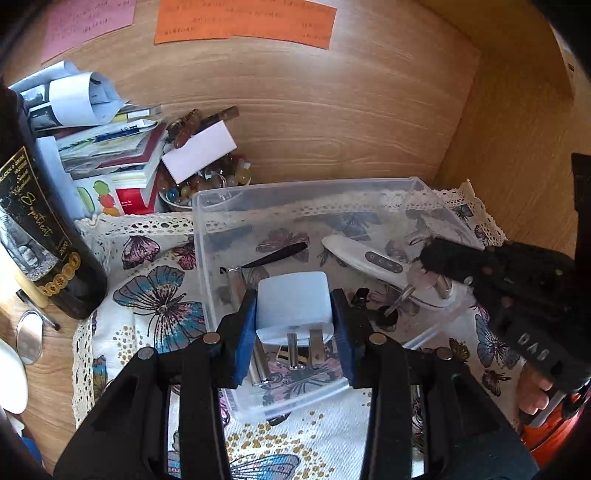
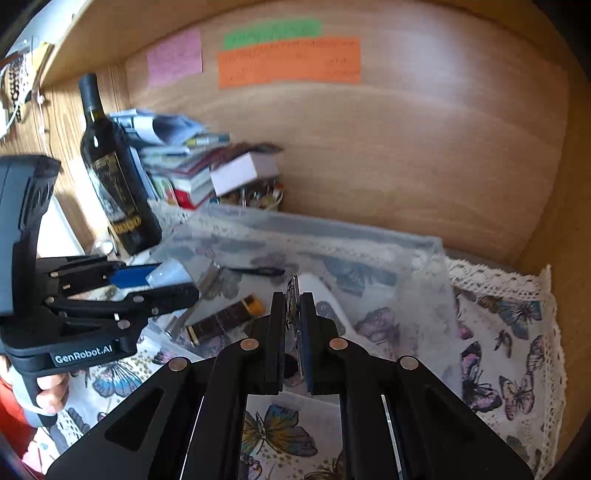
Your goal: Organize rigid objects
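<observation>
Left hand-held gripper (image 1: 295,317) clamped on white plug adapter (image 1: 293,306), above clear plastic bin (image 1: 207,258). Right hand-held gripper (image 2: 293,314) pinching keys (image 2: 293,295) over same bin. Adapter probably light, rigid, smooth-sided; best squeezed across flat flanks.

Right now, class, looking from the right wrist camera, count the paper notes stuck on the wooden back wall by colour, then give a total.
Pink notes: 1
Green notes: 1
Orange notes: 1
Total: 3
</observation>
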Tool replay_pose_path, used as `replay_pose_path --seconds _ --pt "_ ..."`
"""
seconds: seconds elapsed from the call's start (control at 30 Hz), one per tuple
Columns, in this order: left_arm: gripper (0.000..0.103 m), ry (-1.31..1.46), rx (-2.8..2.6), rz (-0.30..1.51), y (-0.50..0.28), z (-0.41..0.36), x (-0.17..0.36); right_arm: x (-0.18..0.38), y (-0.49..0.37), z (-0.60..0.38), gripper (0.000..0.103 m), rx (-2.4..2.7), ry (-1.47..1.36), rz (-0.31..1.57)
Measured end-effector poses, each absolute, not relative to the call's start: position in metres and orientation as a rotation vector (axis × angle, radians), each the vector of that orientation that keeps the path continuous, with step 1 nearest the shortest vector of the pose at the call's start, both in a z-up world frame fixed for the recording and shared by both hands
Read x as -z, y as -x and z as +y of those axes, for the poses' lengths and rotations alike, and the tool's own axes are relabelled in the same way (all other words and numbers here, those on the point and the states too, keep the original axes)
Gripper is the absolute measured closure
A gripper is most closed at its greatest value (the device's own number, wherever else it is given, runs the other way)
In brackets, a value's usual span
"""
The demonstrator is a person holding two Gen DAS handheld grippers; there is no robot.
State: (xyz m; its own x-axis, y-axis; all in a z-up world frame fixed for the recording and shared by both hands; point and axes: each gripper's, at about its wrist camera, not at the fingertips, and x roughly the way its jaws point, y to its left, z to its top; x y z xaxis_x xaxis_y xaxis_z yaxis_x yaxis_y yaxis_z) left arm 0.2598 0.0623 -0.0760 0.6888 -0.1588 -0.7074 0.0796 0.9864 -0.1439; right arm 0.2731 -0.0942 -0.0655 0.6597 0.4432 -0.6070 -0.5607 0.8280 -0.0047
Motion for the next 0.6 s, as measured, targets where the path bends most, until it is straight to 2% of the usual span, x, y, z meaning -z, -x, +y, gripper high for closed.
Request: replay_pose_path --seconds 0.2,0.27,0.37,0.53,0.6 --pt "0.064 0.071 0.126 0.780 -0.258 0.056 0.070 0.072 -0.280 -0.092 0.091 -0.538 0.219 0.660" --pt "0.062 0.065 0.131 0.776 -0.255 0.054 0.067 0.068 -0.275 -0.095 0.080 -0.530 0.222 0.639" --pt "0.050 0.058 0.131 0.752 -0.247 0.051 0.060 0.060 -0.264 -0.103 0.068 -0.529 0.224 0.598" --pt "0.033 0.052 0.124 0.705 -0.229 0.049 0.046 0.050 -0.244 -0.115 0.056 -0.527 0.227 0.553" --pt "0.020 0.050 0.120 0.692 -0.220 0.048 0.044 0.048 -0.234 -0.121 0.050 -0.526 0.230 0.541"
